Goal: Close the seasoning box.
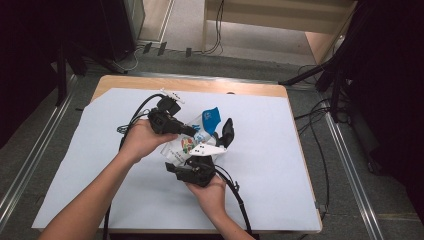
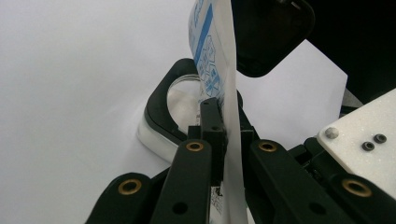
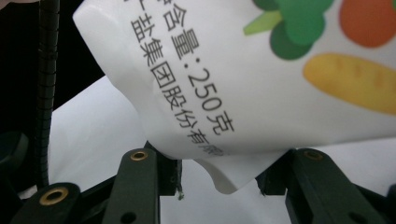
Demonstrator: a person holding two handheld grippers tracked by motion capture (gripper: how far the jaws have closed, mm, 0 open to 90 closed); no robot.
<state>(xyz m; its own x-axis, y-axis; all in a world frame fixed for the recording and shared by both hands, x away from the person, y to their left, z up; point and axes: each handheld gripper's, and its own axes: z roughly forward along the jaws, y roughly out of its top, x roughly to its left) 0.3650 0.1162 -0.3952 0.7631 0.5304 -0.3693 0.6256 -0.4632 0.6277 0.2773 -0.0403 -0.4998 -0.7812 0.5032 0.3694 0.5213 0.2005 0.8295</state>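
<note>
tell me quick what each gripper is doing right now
Left gripper: shut on the white bag, pinching its thin edge.
Right gripper: jaws on either side of the bag's corner; a grip cannot be told.

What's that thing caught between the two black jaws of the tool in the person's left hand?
A thin white packet with blue print. In the left gripper view, the left gripper has its jaws shut on the packet's flat edge.

The pouch (image 3: pixel 261 84) is smooth, glossy white plastic film with printed colours. The grippers' jaws are matt black plastic with brass-coloured rivets (image 2: pixel 194 146). A matt white sheet (image 1: pixel 270 165) covers the pale wooden table (image 1: pixel 240 89).
</note>
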